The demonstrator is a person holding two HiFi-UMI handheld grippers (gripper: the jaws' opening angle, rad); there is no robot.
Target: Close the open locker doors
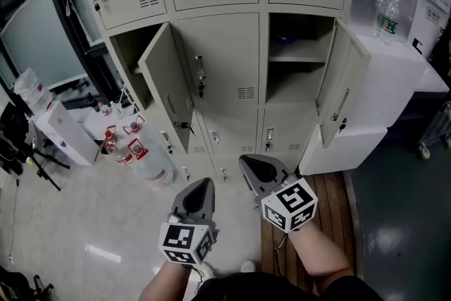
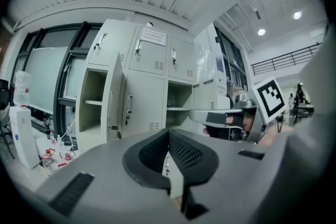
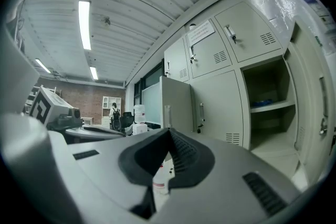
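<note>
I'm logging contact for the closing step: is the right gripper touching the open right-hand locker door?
Apart. The head view shows the right gripper well short of the open right-hand locker door, with closed lower lockers visible between them.

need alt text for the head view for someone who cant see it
Two doors of a beige locker bank stand open, the left door and the right door. In front, a person holds the left tool and right tool, both shut and empty, clear of the lockers.
</note>
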